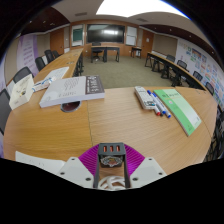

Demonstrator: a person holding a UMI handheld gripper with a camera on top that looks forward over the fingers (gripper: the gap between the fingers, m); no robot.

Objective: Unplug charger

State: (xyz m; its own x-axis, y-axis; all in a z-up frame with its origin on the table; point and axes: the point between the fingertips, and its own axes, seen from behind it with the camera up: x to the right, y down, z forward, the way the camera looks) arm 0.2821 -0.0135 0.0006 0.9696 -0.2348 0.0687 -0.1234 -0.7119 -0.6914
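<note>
A small black charger (111, 152) with three orange USB ports on its face sits between my gripper's (111, 160) magenta pads (92, 158), above the wooden table (110, 118). Both pads press against its sides, so the gripper is shut on it. A white coiled cable (110, 183) shows just below the charger, close to the gripper body. No socket or power strip is in view.
A stack of books (72, 90) lies beyond the fingers to the left, with papers (25, 92) further left. A green booklet (178, 106) and markers (150, 99) lie to the right. A white sheet (35, 160) lies near left. Chairs and more tables stand beyond.
</note>
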